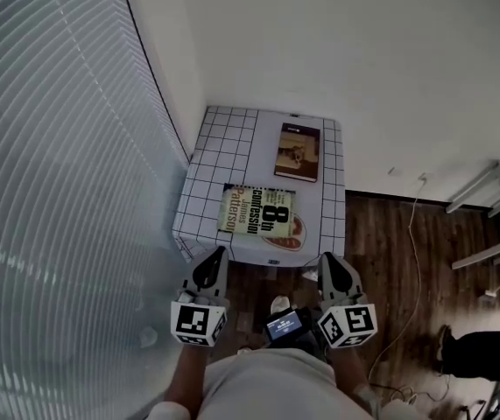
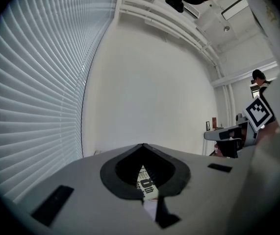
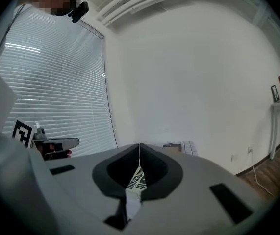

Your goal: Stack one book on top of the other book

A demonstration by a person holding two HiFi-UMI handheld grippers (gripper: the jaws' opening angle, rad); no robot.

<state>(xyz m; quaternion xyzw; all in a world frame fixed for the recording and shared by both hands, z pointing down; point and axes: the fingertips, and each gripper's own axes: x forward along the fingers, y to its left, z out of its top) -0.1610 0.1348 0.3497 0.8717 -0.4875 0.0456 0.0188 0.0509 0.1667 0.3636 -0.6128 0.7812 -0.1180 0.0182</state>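
Left gripper (image 1: 217,252) and right gripper (image 1: 329,258), fingers (image 1: 210,270) closed on nothing, hang short of the nearer book (image 1: 261,213).

We see a table (image 1: 207,160) with a white top ruled in thin dark lines. It looks smooth, though we cannot tell tile from printed sheet. The near book (image 1: 258,214) has a paper cover with a slight sheen, and the far book (image 1: 298,152) has a duller brown one. The floor (image 1: 381,261) is dark wood plank with a soft gloss. The wall (image 1: 346,51) is matt white. The blinds (image 1: 48,147) are smooth pale slats. The left gripper (image 1: 218,252) and right gripper (image 1: 327,257) have matt grey plastic shells with darker matt linings at the jaws.
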